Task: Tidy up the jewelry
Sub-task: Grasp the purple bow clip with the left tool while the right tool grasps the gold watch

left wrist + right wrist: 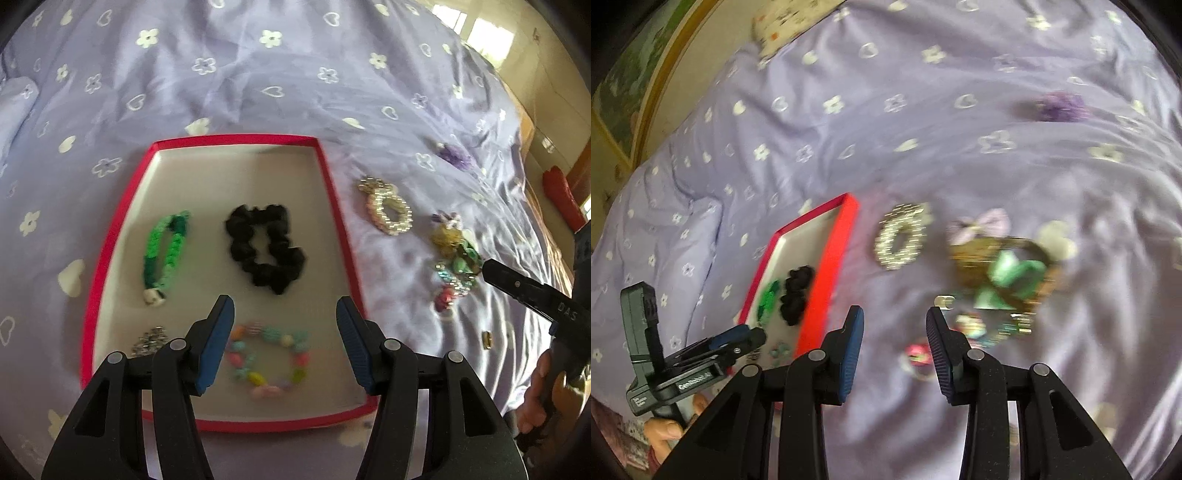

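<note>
Over the lilac flower-print bedspread (923, 155) my right gripper (894, 354) hung wide open and empty above the loose trinket pile (997, 295), left gripper (284, 343) likewise agape over the red-rimmed white tray (332, 192); I judged a low, centred approach on one piece best.

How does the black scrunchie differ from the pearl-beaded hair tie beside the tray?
The black scrunchie is dark, soft ruffled fabric; the pearl-beaded hair tie is pale and made of shiny beads. The scrunchie lies inside the red tray; the pearl tie lies outside on the purple bedspread. The scrunchie looks larger. Both are closed loops lying flat.
</note>
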Available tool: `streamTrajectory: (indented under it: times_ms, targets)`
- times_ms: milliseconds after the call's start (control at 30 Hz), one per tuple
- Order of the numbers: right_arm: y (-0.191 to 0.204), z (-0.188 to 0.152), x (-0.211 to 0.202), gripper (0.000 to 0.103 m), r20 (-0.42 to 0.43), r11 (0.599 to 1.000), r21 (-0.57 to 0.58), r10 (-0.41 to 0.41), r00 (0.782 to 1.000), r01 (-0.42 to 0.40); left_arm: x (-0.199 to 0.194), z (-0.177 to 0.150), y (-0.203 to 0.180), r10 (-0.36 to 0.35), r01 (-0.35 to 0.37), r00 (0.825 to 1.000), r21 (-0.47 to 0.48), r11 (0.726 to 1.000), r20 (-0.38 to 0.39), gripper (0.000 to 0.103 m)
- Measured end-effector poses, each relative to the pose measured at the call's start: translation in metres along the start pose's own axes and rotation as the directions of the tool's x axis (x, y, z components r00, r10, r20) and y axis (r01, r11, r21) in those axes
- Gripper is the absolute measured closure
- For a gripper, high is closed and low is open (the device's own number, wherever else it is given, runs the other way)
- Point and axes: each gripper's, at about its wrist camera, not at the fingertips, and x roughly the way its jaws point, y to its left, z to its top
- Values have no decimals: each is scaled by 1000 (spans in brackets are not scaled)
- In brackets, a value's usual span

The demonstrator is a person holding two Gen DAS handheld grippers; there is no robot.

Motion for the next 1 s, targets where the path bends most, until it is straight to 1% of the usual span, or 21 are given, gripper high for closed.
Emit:
streamTrajectory:
  times_ms: [167, 333, 467, 633, 1000]
  targets:
    - [-33, 1, -19, 65, 37, 998, 53, -48, 998, 46, 4, 5, -24, -37, 37, 999, 29, 999, -4, 46]
    - [-59, 3, -23, 65, 48, 991, 108, -84, 995, 78, 8, 14, -51, -67, 66, 998, 69, 995, 2, 46]
    - [-72, 6, -20, 65, 43, 987, 143, -83, 996, 76, 15, 23, -69, -89, 89, 996, 93, 992, -3, 46]
    - [-82, 9, -10, 65, 30, 981, 179, -77, 997, 71, 30, 35, -88, -133, 135, 991, 103, 985, -26, 46]
    - [-92, 15, 9, 65, 2, 970, 240, -37, 999, 36, 75, 66, -136, -176, 185, 982, 175, 967, -67, 46]
